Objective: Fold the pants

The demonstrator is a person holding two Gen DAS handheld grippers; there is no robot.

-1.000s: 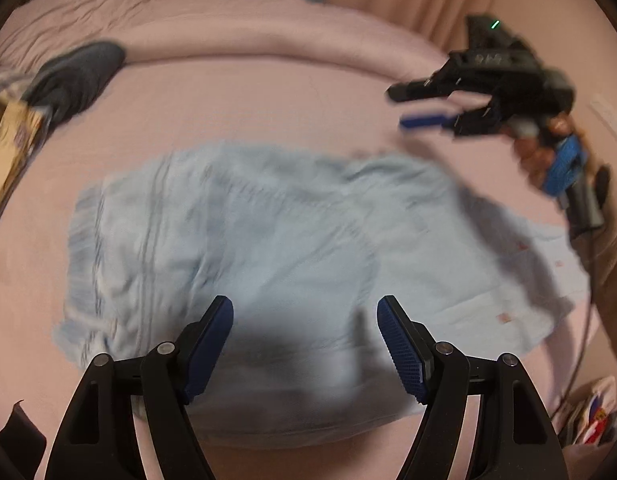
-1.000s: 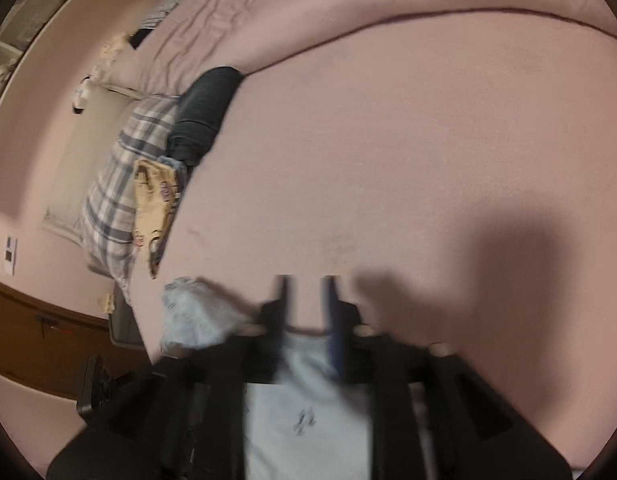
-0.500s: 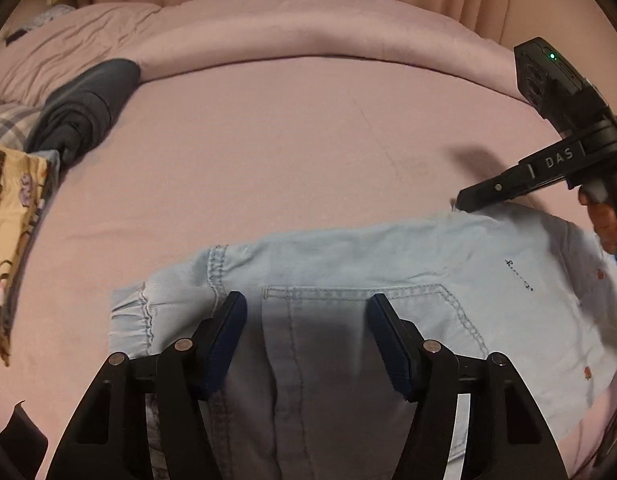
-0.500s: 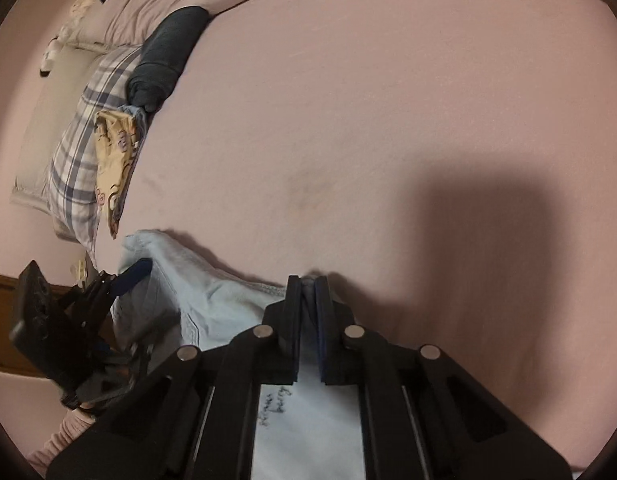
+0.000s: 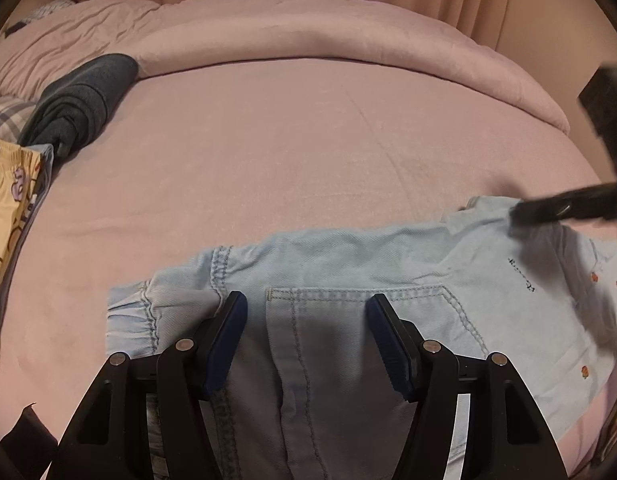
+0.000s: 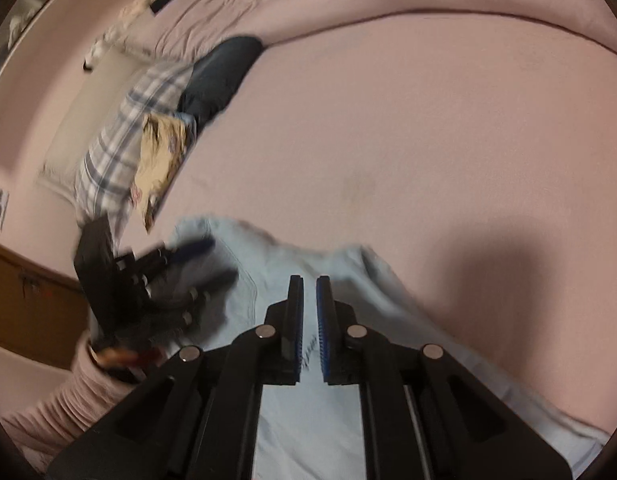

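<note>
Light blue denim pants (image 5: pixel 388 264) lie spread across the pink bed (image 5: pixel 308 140), elastic waistband to the left and back pocket facing up. My left gripper (image 5: pixel 304 304) hangs over the pocket area; its jaws are closing, with the fabric lying flat between them and the pads apart from it. My right gripper (image 6: pixel 307 280) is shut on a raised fold of the pants (image 6: pixel 308 420). In the left wrist view the right gripper (image 5: pixel 520 214) pinches the far right edge of the cloth. The left gripper (image 6: pixel 212 260) shows blurred in the right wrist view.
A folded dark grey garment (image 5: pixel 80 104) and a yellow patterned cloth (image 5: pixel 12 200) sit at the bed's left side beside a plaid pillow (image 6: pixel 108 160). A rolled pink duvet (image 5: pixel 308 28) runs along the far edge. A person's pink sleeve (image 6: pixel 80 400) is at lower left.
The crumpled pants now lie stretched out flat. My left gripper came in over the waist and its jaws narrowed. My right gripper closed on the cloth and shifted toward the right.
</note>
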